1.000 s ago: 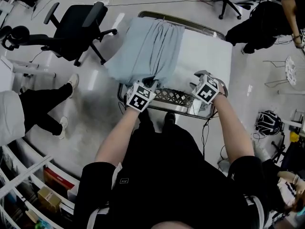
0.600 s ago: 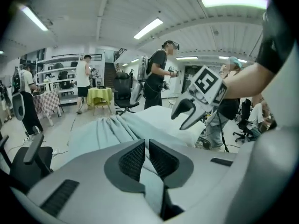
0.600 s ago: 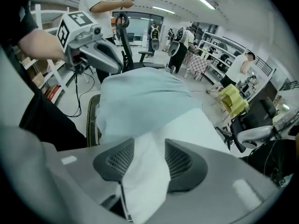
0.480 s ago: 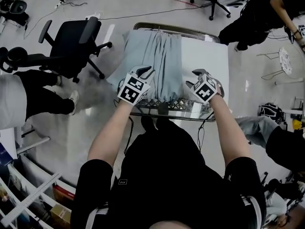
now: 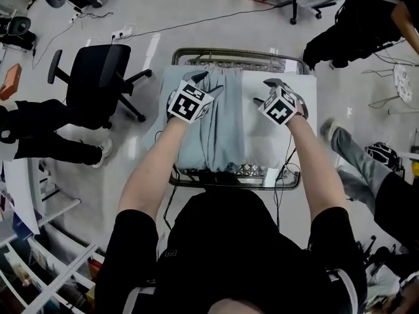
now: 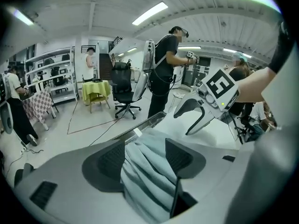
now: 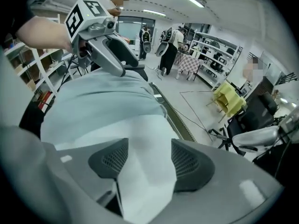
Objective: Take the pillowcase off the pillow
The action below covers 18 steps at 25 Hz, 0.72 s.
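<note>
My left claw (image 6: 145,158) has just been opening, jaws apart, blue pillowcase (image 5: 219,123) bunched between; right claw (image 7: 145,160) likewise, white pillow (image 5: 272,136) between. Both near the cart (image 5: 236,52) far edge.

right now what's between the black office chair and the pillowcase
Only bare floor, in the head view; the black office chair stands clear of the pillowcase.

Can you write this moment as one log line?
left gripper: just opening, pillowcase between jaws | right gripper: just opening, pillow between jaws | pillowcase: covers part of pillow
</note>
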Motion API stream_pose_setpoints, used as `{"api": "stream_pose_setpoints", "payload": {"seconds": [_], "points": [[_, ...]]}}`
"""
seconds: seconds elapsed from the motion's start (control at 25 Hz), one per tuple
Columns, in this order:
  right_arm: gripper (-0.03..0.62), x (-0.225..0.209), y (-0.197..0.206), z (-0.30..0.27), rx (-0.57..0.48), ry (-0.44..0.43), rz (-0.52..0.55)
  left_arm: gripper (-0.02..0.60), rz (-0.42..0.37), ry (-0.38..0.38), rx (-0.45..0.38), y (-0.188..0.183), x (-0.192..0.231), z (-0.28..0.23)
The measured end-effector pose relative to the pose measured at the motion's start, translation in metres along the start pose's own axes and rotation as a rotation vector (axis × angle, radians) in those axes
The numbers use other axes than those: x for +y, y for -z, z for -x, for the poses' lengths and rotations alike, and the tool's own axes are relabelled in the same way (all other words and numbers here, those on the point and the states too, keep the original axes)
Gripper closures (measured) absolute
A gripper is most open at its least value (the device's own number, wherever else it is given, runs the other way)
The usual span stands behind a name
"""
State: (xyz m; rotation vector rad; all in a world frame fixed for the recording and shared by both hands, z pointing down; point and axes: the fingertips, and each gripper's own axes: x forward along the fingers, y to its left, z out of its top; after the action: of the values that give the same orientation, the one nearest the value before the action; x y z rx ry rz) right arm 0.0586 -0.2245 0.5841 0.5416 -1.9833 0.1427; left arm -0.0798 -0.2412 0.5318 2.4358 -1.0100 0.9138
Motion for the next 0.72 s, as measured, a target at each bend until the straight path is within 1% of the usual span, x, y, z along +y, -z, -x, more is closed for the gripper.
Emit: {"api": "stream_pose_setpoints", "payload": {"seconds": [0.04,0.16,0.24,0.28,0.32,0.4,0.48,0.52,0.6,0.68,0.72], "points": [[0.280,-0.006,-0.001,-0.009,0.007,-0.033,0.016,0.318,0.000,-0.004,0.016,-0.004,0.005,-0.014],[0.160,-0.007,0.001,-0.040,0.073,-0.185,0.105,0.303,-0.012,-0.005,0.083,-0.005,0.014,-0.052],[0.082,-0.014,0.003,-0.061,0.118,-0.262,0.163,0.291,-0.034,0.008,0.140,-0.001,0.019,-0.076],[0.045,-0.021,0.005,-0.070,0.145,-0.292,0.178,0.291,-0.047,0.020,0.168,0.002,0.021,-0.088],[0.020,-0.027,0.008,-0.079,0.175,-0.327,0.181,0.291,-0.062,0.031,0.197,0.006,0.022,-0.097],[0.013,-0.022,0.017,-0.094,0.219,-0.445,0.147,0.291,-0.097,0.052,0.251,0.015,0.021,-0.109],[0.013,-0.008,0.026,-0.105,0.243,-0.561,0.103,0.295,-0.137,0.081,0.281,0.020,0.015,-0.114],[0.013,-0.002,0.028,-0.108,0.248,-0.594,0.102,0.302,-0.161,0.101,0.288,0.022,0.010,-0.116],[0.014,0.005,0.027,-0.109,0.253,-0.620,0.128,0.341,-0.215,0.135,0.290,0.023,0.002,-0.120],[0.033,0.009,0.026,-0.106,0.248,-0.643,0.146,0.341,-0.259,0.140,0.280,0.023,-0.002,-0.124],[0.059,0.011,0.025,-0.104,0.241,-0.663,0.149,0.324,-0.266,0.132,0.282,0.025,-0.002,-0.127]]}}
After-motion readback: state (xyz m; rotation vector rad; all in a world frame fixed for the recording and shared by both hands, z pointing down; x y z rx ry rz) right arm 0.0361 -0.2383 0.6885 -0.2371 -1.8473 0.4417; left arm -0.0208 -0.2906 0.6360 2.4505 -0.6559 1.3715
